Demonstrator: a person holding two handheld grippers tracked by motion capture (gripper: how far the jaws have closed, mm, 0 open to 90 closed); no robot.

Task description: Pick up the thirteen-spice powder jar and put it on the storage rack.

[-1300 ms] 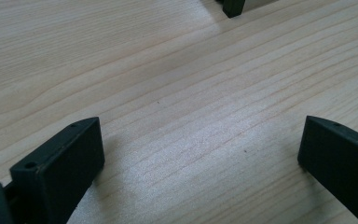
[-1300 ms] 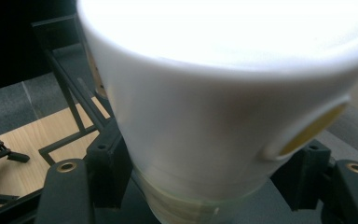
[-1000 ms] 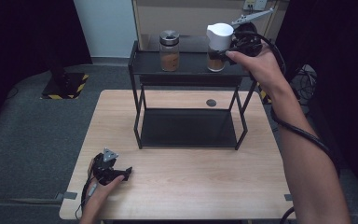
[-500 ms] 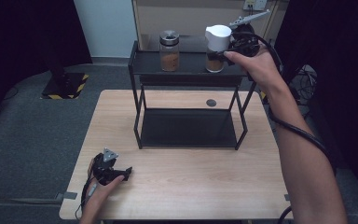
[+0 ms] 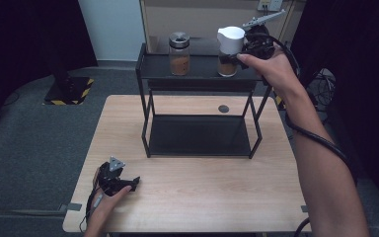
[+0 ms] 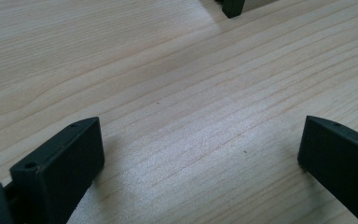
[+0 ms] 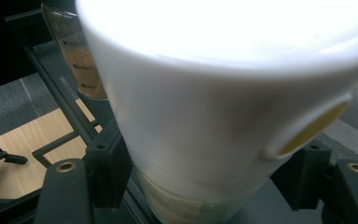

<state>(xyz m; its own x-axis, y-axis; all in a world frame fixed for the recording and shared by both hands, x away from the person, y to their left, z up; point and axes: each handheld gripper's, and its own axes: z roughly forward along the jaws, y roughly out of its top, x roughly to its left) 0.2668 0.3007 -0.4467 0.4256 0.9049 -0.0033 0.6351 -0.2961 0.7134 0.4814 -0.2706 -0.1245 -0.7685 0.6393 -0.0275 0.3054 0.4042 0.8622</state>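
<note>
A glass jar with a white cap (image 5: 230, 48) and brown contents stands at the right end of the black rack's top shelf (image 5: 202, 72). My right gripper (image 5: 237, 51) is shut on it, its jaws pressing either side just below the white cap (image 7: 223, 93). I cannot tell if the jar's base touches the shelf. A second jar (image 5: 179, 54) with a dark metal lid stands to its left on the same shelf and appears as the second jar (image 7: 80, 70) behind the cap. My left gripper (image 5: 128, 183) rests open on the table's front left, nothing between its jaws (image 6: 200, 154).
The two-tier black rack stands mid-table with its lower shelf (image 5: 200, 134) bare. A small dark disc (image 5: 223, 108) is set in the wooden table (image 5: 207, 197) behind the rack. Dark floor surrounds the table; a wall and cabinet stand behind.
My right gripper has carried the white-capped jar slightly left and down onto the top shelf's right end. The left gripper has stayed still.
</note>
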